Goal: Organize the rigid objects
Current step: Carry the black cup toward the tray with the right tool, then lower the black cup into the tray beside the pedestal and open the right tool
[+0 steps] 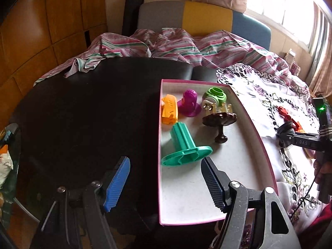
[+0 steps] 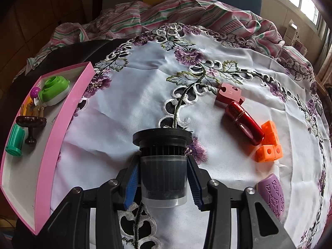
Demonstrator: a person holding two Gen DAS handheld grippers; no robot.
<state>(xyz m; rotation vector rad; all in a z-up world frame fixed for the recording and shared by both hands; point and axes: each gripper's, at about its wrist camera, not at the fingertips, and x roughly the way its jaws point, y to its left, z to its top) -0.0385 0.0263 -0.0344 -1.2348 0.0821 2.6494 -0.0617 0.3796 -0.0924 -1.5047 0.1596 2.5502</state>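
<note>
A pink-rimmed tray (image 1: 244,112) (image 2: 68,112) holds a teal flanged piece (image 1: 184,145), an orange piece (image 1: 169,109), a purple piece (image 1: 189,103), a green piece (image 1: 214,95) and a dark brown stand (image 1: 220,122). My left gripper (image 1: 166,178) is open and empty over the tray's near left edge. My right gripper (image 2: 164,178) is shut on a black filter with a clear cup (image 2: 164,166), over the embroidered cloth (image 2: 145,78). On the cloth lie a pink puzzle block (image 2: 229,93), a red capsule (image 2: 243,122), orange cubes (image 2: 268,143) and a purple patterned piece (image 2: 272,195).
A black surface (image 1: 87,112) lies left of the tray. A striped bedsheet (image 1: 176,45) is bunched behind, with a grey, yellow and blue headboard (image 1: 199,16). A glass table edge (image 1: 10,157) with bags is at the far left. The right gripper shows at the right edge of the left wrist view (image 1: 300,141).
</note>
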